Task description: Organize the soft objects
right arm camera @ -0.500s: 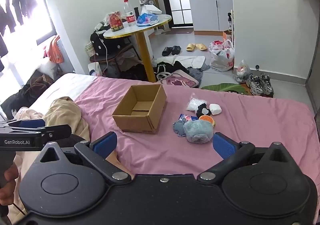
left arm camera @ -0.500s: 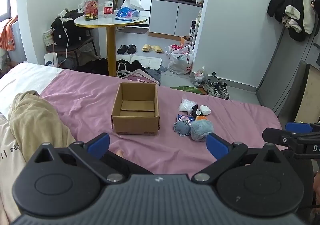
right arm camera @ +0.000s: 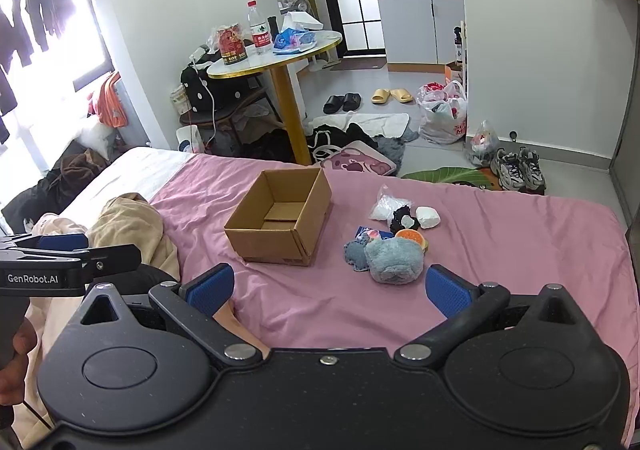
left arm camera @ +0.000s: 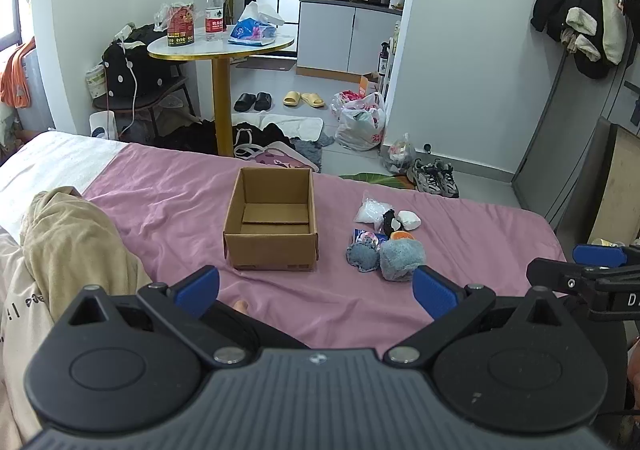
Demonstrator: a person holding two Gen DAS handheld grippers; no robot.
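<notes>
An open cardboard box [left arm camera: 272, 226] [right arm camera: 282, 220] stands empty on the pink bed sheet [left arm camera: 172, 194]. To its right lies a pile of soft objects: a grey-blue plush [left arm camera: 401, 259] [right arm camera: 394, 260], a flat grey piece [left arm camera: 362, 256], an orange item [right arm camera: 412, 237], a black-and-white toy [right arm camera: 404, 220], a white lump [left arm camera: 409, 220] and a clear bag [right arm camera: 386, 205]. My left gripper [left arm camera: 316, 288] hangs open short of the box, holding nothing. My right gripper [right arm camera: 330, 288] is open too, just short of the plush.
A beige garment [left arm camera: 68, 246] lies bunched on the bed's left. Beyond the bed stand a round table [left arm camera: 222, 46] with a bottle and bags, clutter on the floor, shoes [left arm camera: 434, 178] and a plastic bag [left arm camera: 360, 122].
</notes>
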